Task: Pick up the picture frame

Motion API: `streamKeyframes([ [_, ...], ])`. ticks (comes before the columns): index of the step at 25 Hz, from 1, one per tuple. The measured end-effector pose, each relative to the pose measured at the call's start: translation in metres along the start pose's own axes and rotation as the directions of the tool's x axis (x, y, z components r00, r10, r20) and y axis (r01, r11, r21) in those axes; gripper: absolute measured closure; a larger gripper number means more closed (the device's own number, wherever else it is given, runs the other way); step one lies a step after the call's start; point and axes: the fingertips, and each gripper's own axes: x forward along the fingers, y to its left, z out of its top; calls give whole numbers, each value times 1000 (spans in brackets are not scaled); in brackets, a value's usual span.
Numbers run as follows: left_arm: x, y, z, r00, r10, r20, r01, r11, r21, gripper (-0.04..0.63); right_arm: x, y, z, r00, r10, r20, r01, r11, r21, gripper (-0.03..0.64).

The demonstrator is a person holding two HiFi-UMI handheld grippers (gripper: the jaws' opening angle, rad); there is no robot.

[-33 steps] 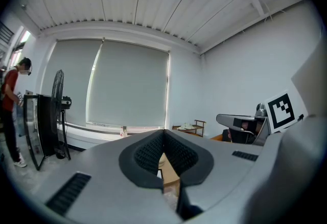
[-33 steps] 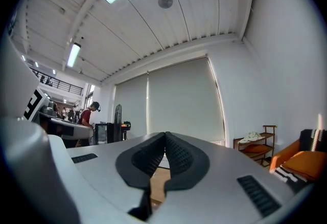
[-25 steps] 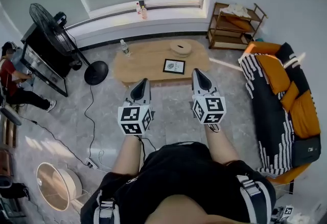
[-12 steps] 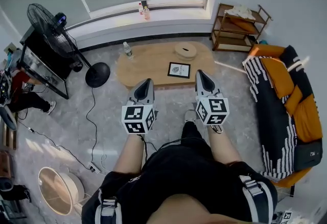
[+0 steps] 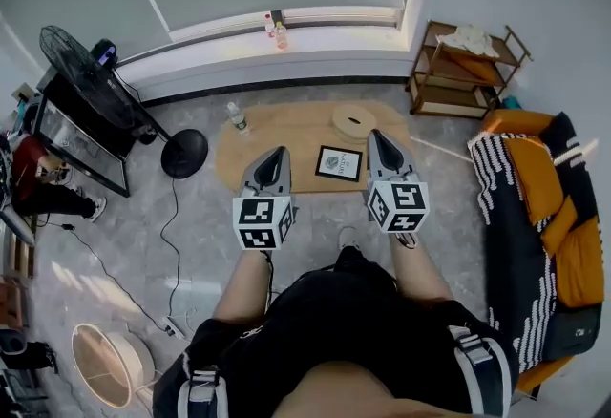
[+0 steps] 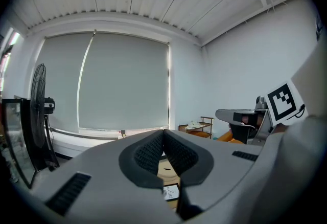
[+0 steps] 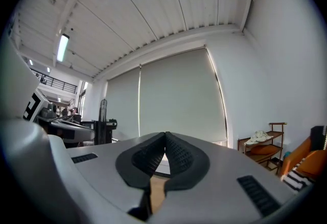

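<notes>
At the left, the left gripper (image 5: pixel 277 152), jaws closed on nothing, has the picture frame (image 5: pixel 340 163) at three o'clock, flat on the counter (image 5: pixel 286 125). The right gripper (image 5: pixel 374 134), likewise closed and empty, looks nearer, with the frame at eight o'clock.

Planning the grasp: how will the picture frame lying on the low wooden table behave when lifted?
The picture frame looks thin, flat and rigid, so probably stiff and light. It lies flat on the table, so an edge may be hard to catch and it might slide. Its front may be glass, so possibly fragile.
</notes>
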Motion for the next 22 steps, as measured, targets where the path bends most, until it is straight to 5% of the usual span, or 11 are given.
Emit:
streamKeyframes([
  [12,220,4,41,999,18,-49,-21,998,-61,574,172,-152,13,999,35,-41,-34,999,34,600],
  [22,300,-14,42,996,-21,-88,13,996,-88,574,213,-212,2,997,27,-70,-22,997,71,600],
])
